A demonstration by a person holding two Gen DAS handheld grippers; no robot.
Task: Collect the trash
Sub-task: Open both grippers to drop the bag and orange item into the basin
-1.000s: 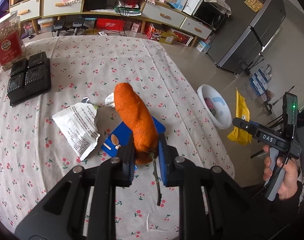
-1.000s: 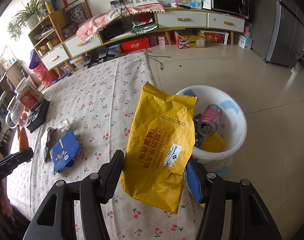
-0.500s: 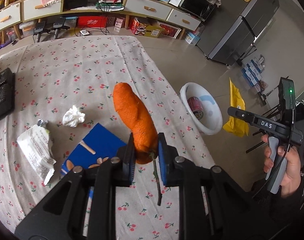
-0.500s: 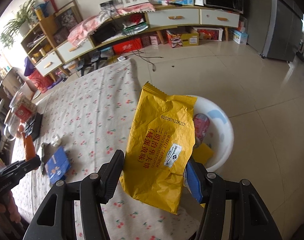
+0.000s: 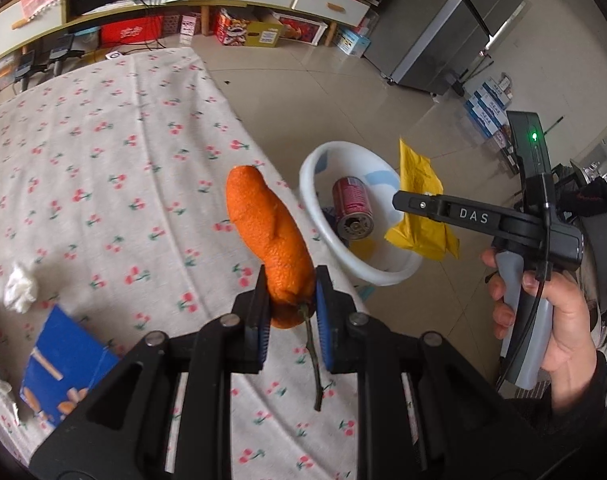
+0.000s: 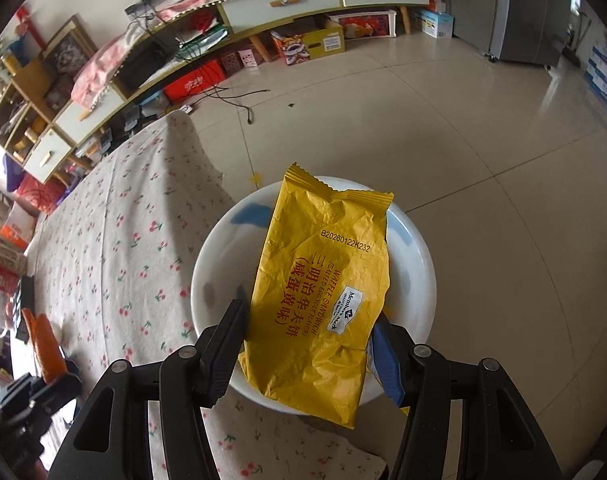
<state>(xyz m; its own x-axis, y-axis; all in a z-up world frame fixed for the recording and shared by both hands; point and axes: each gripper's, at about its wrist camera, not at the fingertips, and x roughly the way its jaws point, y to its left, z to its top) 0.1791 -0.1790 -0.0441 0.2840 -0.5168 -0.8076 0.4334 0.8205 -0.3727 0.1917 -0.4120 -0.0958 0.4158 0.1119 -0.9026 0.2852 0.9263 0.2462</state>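
My left gripper (image 5: 291, 304) is shut on an orange peel (image 5: 269, 236) with a thin stem, held above the table's right edge. A white basin (image 5: 323, 172) stands on the floor beside the table, with a red can (image 5: 352, 208) inside. My right gripper (image 6: 309, 340) is shut on a yellow snack wrapper (image 6: 323, 296) and holds it right over the basin (image 6: 215, 268). The wrapper (image 5: 419, 216) and right gripper (image 5: 407, 202) also show in the left wrist view. The peel (image 6: 43, 344) shows at the left of the right wrist view.
A blue box (image 5: 63, 364) and a crumpled tissue (image 5: 21, 292) lie on the cherry-print tablecloth (image 5: 103, 160). A long cabinet (image 6: 263, 12) with drawers lines the far wall. A grey fridge (image 5: 455, 28) stands on the tiled floor (image 6: 483, 140).
Both grippers have moved towards the basin. The yellow wrapper is now directly above it. The peel has moved right, from over the blue box to the table's edge.
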